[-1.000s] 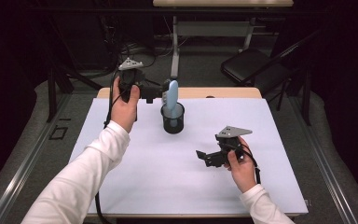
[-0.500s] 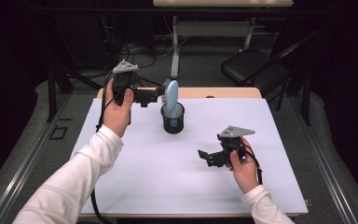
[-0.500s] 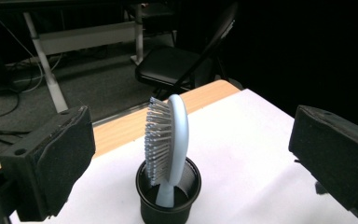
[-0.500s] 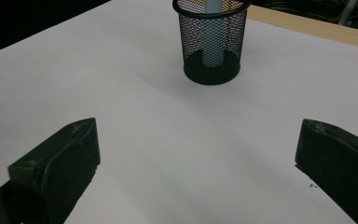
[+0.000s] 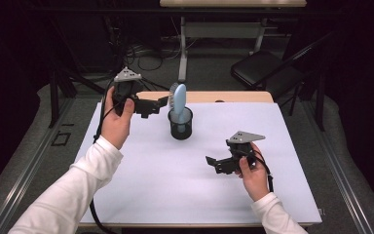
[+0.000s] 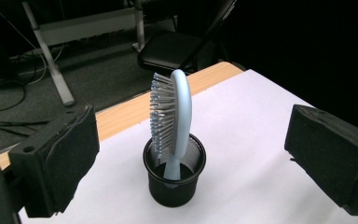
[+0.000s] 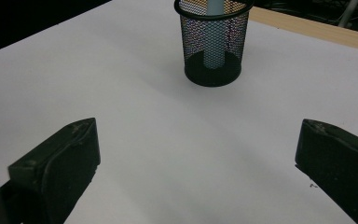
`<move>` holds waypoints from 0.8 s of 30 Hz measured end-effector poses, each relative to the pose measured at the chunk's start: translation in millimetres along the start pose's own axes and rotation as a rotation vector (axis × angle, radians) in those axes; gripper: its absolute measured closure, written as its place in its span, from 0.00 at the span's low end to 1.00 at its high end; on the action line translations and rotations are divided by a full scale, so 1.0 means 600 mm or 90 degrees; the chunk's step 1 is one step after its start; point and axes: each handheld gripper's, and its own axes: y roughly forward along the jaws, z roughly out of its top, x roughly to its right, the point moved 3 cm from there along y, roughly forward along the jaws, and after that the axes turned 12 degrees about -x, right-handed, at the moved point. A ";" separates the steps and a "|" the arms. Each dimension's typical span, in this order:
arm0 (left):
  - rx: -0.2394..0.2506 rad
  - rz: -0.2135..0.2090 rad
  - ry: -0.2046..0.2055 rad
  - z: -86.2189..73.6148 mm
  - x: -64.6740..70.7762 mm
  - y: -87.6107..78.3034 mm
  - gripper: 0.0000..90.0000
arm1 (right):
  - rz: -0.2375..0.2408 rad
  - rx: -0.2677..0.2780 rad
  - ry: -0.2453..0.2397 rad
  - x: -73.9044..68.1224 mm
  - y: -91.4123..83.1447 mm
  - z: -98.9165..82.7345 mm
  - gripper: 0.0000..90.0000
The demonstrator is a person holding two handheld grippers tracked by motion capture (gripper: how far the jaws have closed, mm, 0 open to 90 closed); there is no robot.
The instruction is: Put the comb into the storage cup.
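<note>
Since a second ago the left gripper (image 5: 162,101) has swung round from pointing away to aim toward three o'clock at the hairbrush (image 5: 177,101), jaws spread wide and empty, just short of it. That pale blue hairbrush stands handle-down in the black mesh cup (image 5: 180,127), near twelve o'clock on the white table (image 5: 151,185). At four o'clock, the right gripper (image 5: 215,164) has barely shifted, jaws wide apart, holding nothing.

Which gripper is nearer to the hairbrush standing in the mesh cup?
Left. The left gripper hangs open just beside the hairbrush, level with its head. The right gripper sits open low over the table, farther toward the person.
</note>
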 end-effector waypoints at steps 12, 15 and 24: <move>-0.020 -0.002 0.013 -0.025 -0.008 -0.012 0.02 | -0.003 0.005 0.000 0.001 -0.006 0.002 0.00; -0.027 -0.007 0.025 -0.033 -0.004 -0.015 0.01 | -0.003 0.006 0.000 -0.001 -0.008 0.003 0.00; -0.025 -0.026 0.037 -0.061 0.007 -0.025 0.01 | 0.001 0.013 -0.009 -0.010 -0.017 0.009 0.00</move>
